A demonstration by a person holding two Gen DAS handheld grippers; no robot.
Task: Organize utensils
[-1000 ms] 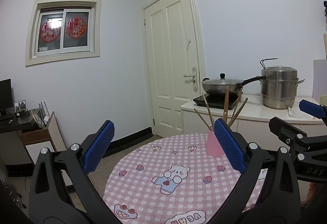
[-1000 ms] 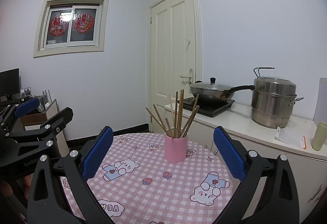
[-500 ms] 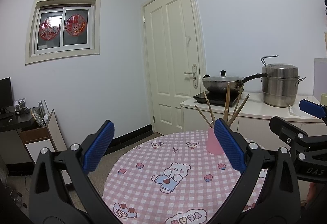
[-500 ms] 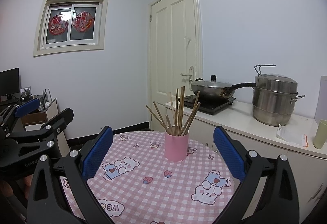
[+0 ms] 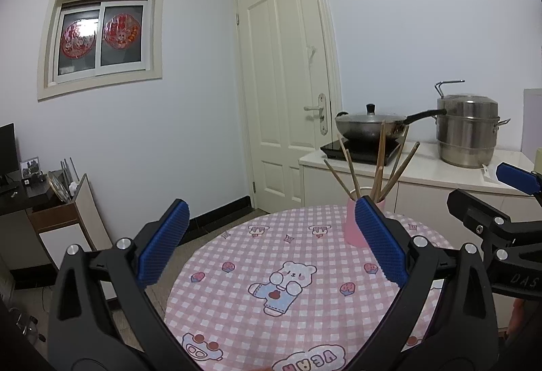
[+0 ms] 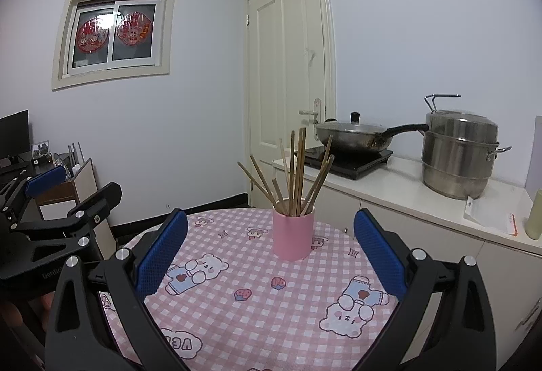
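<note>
Pink cup (image 6: 293, 235) upright on the round checked table (image 6: 257, 310), wooden chopsticks (image 6: 295, 174) fanned out inside — nothing held. Left gripper (image 5: 271, 242) spread wide, empty, above the near edge. Right gripper (image 6: 270, 244) likewise spread wide — cup between its fingers, well beyond them.

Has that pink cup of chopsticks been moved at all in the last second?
Cannot tell for certain, but it looks unmoved. The pink cup sits on the same spot of the checked tablecloth, just beyond the bear print; only the cameras drifted slightly.
</note>
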